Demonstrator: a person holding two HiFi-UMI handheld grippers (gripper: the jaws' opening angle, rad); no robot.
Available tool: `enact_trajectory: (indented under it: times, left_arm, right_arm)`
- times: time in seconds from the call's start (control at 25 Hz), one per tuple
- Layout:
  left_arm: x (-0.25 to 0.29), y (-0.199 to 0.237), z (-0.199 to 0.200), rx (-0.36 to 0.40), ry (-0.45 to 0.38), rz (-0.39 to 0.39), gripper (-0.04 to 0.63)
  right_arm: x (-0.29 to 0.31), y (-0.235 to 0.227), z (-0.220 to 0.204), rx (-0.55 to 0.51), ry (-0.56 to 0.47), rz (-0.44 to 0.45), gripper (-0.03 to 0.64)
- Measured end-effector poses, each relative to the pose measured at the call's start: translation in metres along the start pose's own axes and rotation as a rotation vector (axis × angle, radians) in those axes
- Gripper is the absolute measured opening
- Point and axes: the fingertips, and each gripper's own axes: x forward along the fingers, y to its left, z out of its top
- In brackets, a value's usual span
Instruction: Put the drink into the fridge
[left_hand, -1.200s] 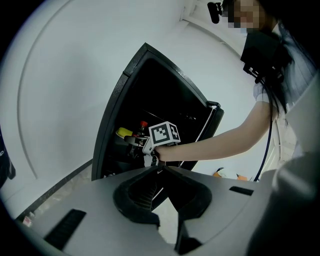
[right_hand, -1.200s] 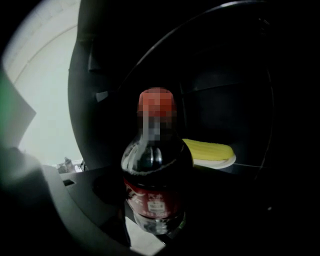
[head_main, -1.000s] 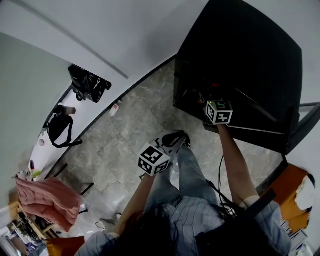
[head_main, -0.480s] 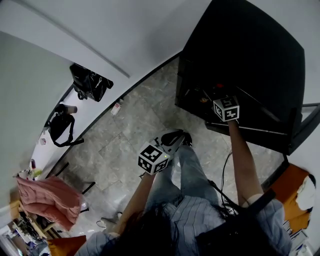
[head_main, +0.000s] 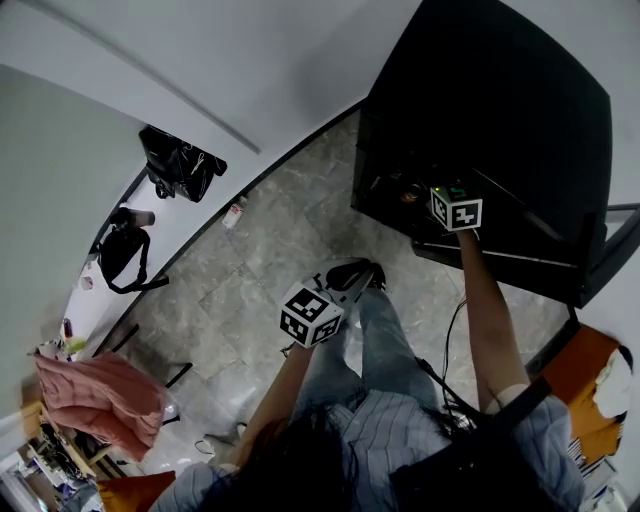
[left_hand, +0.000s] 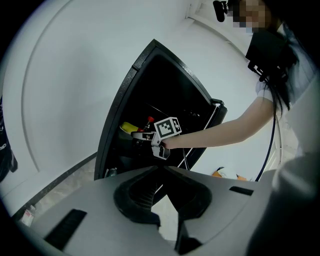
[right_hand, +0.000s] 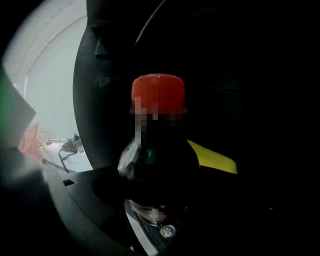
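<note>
The drink is a dark bottle (right_hand: 159, 170) with a red cap (right_hand: 158, 93), upright and filling the right gripper view. My right gripper (right_hand: 161, 220) is shut on its lower body. In the head view the right gripper (head_main: 434, 197) reaches into the open black fridge (head_main: 500, 90) at arm's length. The left gripper view shows the same reach: right gripper (left_hand: 141, 135), red cap (left_hand: 150, 120), fridge (left_hand: 150, 80). My left gripper (head_main: 335, 290) hangs above the person's knee, away from the fridge. Its fingertips (left_hand: 162, 170) meet with nothing between them.
A yellow item (right_hand: 212, 159) lies inside the fridge behind the bottle. The fridge door (head_main: 612, 250) stands open at the right. Black bags (head_main: 178, 165) sit along the wall, a pink cloth (head_main: 95, 400) at lower left, an orange object (head_main: 590, 390) at right.
My right gripper has carried the bottle rightward and deeper into the fridge. The left gripper has hardly moved.
</note>
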Motion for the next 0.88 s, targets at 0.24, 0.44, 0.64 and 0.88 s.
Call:
enact_trajectory:
  times: [0.24, 0.44, 0.64, 0.88]
  left_arm:
    - [-0.002, 0.0, -0.003, 0.003, 0.009, 0.003, 0.029]
    - [-0.009, 0.0, -0.009, -0.002, 0.02, 0.012, 0.029]
    - [-0.014, 0.002, -0.014, -0.008, 0.023, 0.021, 0.029]
    - [-0.018, 0.001, -0.014, -0.004, 0.023, 0.015, 0.029]
  right_arm:
    - [0.0, -0.001, -0.005, 0.078, 0.051, -0.01, 0.304]
    - [-0.005, -0.004, -0.008, 0.108, 0.063, -0.064, 0.304]
    - [-0.014, -0.005, -0.003, 0.132, 0.039, -0.087, 0.304]
    - [-0.03, -0.002, 0.005, 0.19, -0.005, -0.091, 0.304]
